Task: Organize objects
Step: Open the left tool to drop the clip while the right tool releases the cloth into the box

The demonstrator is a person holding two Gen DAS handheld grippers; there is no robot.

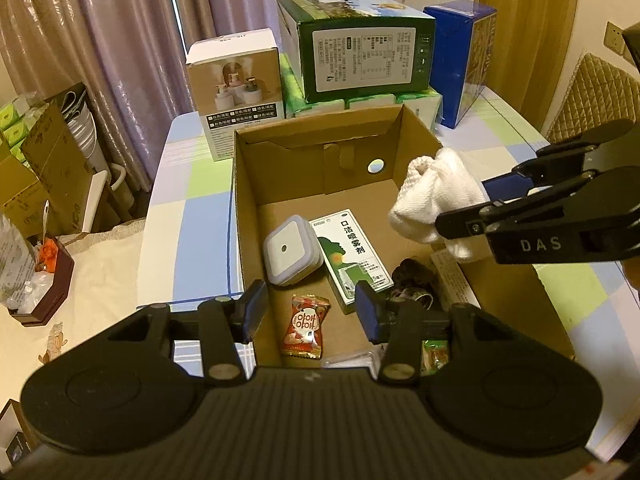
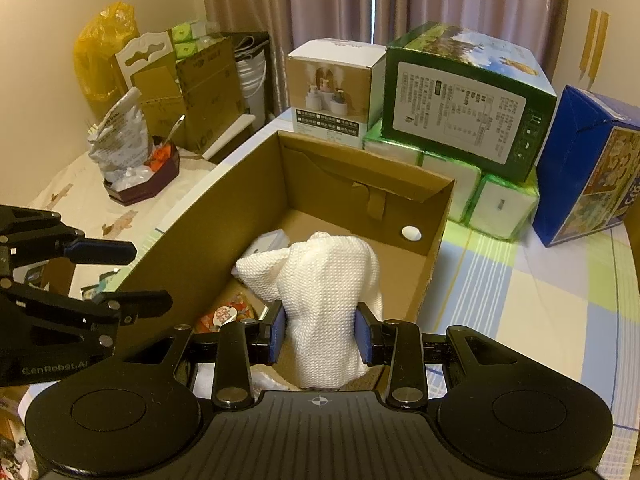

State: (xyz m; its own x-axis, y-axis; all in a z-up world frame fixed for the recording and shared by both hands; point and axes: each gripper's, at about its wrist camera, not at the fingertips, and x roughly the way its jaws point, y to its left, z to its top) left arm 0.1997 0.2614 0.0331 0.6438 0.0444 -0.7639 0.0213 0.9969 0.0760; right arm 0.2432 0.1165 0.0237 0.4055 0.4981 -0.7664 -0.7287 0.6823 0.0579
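An open cardboard box (image 1: 240, 200) (image 2: 436, 232) stands on the checked tablecloth. Inside lie a white square night light (image 1: 292, 250), a green and white spray carton (image 1: 350, 256), a red candy wrapper (image 1: 306, 326), a green packet (image 1: 434, 354) and a dark bundle (image 1: 412, 276). My right gripper (image 2: 321, 330) is shut on a white knitted cloth (image 2: 328, 276) (image 1: 438, 196), held over the box's right wall. My left gripper (image 1: 310, 312) is open over the box's near end, with nothing between its fingers. It appears at the left in the right wrist view (image 2: 136, 276).
Behind the box stand a white humidifier carton (image 1: 236, 92), a green carton (image 1: 360, 48) on tissue packs (image 2: 480, 184) and a blue box (image 1: 464, 60). A side table at the left holds a dark tray (image 2: 144, 184), bags and cardboard boxes. A quilted chair back (image 1: 592, 88) is at right.
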